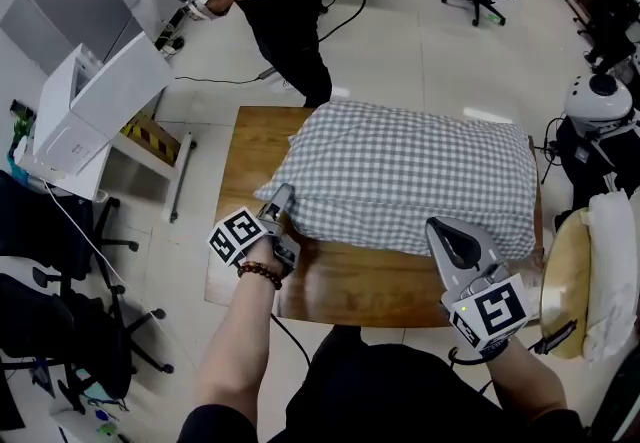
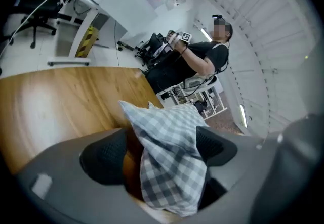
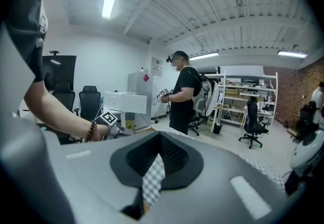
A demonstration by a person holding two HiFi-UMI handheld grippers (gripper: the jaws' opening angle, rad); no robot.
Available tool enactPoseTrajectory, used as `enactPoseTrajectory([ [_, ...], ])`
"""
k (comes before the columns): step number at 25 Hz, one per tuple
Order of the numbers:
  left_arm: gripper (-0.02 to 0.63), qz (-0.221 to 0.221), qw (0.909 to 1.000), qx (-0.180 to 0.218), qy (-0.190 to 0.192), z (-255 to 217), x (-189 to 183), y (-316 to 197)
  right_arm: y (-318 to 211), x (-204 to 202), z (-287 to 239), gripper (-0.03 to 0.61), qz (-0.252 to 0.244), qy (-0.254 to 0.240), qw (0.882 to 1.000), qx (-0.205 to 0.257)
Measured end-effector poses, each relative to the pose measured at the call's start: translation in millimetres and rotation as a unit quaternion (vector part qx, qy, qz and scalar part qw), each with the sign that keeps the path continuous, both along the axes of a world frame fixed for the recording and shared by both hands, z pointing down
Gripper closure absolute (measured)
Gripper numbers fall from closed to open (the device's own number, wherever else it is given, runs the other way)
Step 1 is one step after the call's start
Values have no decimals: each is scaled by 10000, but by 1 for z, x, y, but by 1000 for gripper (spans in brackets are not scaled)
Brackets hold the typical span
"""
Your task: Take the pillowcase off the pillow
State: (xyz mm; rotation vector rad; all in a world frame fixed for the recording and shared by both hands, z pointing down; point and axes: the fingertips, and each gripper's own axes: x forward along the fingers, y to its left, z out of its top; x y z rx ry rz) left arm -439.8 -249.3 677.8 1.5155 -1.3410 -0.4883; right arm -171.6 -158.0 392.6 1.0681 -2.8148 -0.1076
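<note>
- Left gripper: jaws wide, pillowcase corner loose between them.
- Right gripper: clamped on a thin pillowcase fold.
- Soft, limp cloth; probably best pinched at corners.

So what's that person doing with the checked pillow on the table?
A person with two handheld grippers is working on the grey-and-white checked pillowcase of a pillow on the brown wooden table. The right gripper is shut on a pinch of the fabric at the near edge. The left gripper is open, with a pillowcase corner between its jaws. The case is still on.
</note>
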Motion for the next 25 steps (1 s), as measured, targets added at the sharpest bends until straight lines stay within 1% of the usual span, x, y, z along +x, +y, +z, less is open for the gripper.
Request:
enactPoseTrajectory([
  [2, 190, -86, 9991, -31, 402, 9, -10, -20, -14, -12, 1, 578, 30, 52, 10000, -70],
  [4, 183, -139, 9977, -53, 669, 18, -16, -38, -26, -19, 2, 578, 82, 101, 9998, -116],
  [7, 183, -131, 9963, -116, 846, 29, -23, -62, -40, -31, 8, 578, 175, 141, 9996, -160],
  [9, 184, -71, 9965, -165, 817, 35, -24, -72, -47, -36, 12, 578, 217, 152, 9995, -192],
  [11, 191, 36, 9977, -154, 652, 32, -25, -80, -55, -42, 13, 578, 252, 161, 9993, -222],
  [13, 263, 194, 9993, -16, 326, 20, -24, -85, -63, -44, 14, 578, 281, 155, 9992, -242],
  [15, 346, 366, 9991, 183, -84, 5, -17, -87, -68, -42, 16, 578, 300, 144, 9991, -258],
  [17, 405, 524, 9968, 333, -495, -7, -11, -85, -69, -39, 17, 578, 303, 128, 9991, -267],
  [18, 422, 606, 9952, 379, -664, -11, -9, -84, -70, -39, 16, 578, 301, 121, 9991, -265],
  [21, 466, 830, 9904, 455, -1003, -15, -4, -79, -69, -42, 14, 578, 294, 107, 9992, -243],
  [25, 530, 1011, 9826, 558, -1455, -19, 0, -68, -62, -42, 11, 578, 303, 97, 9993, -208],
])
